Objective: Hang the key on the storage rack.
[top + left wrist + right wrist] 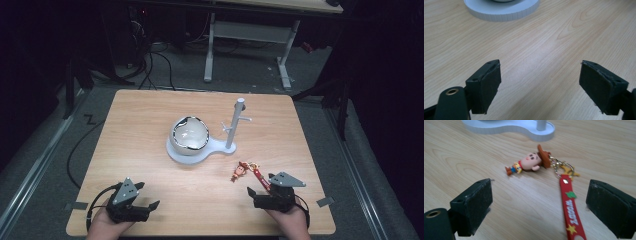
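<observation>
A cowboy-figure keychain (240, 170) with a red strap (259, 178) lies on the wooden table (150, 115), just ahead of my right gripper (258, 188). In the right gripper view the figure (527, 162) lies on its side, and the red strap (571, 212) runs back between the wide-apart jaws of the gripper (541, 202), untouched. A white stand (197, 150) with an upright pegged post (234, 125) holds a white bowl (190, 134) at the table's middle. My left gripper (146, 196) rests open near the front left edge, nothing between its jaws (540, 82).
The stand's round base (501, 11) lies ahead of the left gripper. Table edges fall off to a dark floor with cables (150, 65) and another table's white legs (210, 47) at the back.
</observation>
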